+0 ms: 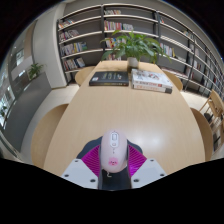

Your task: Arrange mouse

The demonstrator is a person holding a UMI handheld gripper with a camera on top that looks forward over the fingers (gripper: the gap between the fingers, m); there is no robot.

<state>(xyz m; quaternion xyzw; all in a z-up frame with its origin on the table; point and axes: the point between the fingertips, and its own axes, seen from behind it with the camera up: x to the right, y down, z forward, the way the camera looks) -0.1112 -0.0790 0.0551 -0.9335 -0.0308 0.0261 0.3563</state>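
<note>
As I log the scene from my remote station, I begin with the largest item: bookshelves (100, 30), filling the far wall, packed with volumes whose titles I cannot read.

Item two: round wooden table (90, 125), pale and smooth-topped, running from the fingers out to the far rim.

Item three: potted plant (135, 45), leafy, standing at the far side of the table.

Item four: dark book (108, 77), lying flat beyond the table's middle, with a second, lighter book (152, 80) just beside it, to the right.

Item five: gripper (112, 163), two fingers with magenta pads (92, 158) on the inner faces.

Item six, the task's thing: computer mouse (112, 150), white or light grey, seated lengthwise between the fingers with its nose pointing toward the books. Both pads appear to press on its flanks, so I read the fingers as closed around it in a pinch; I cannot tell whether its underside touches the table.

Handling note: I judge the mouse light, rigid and hard-shelled, with a smooth curved top that could slip. Its side walls, at about mid-length, are the sound place to take hold. The plastic should tolerate a moderate squeeze, though the buttons and wheel are best left unpressed.
</note>
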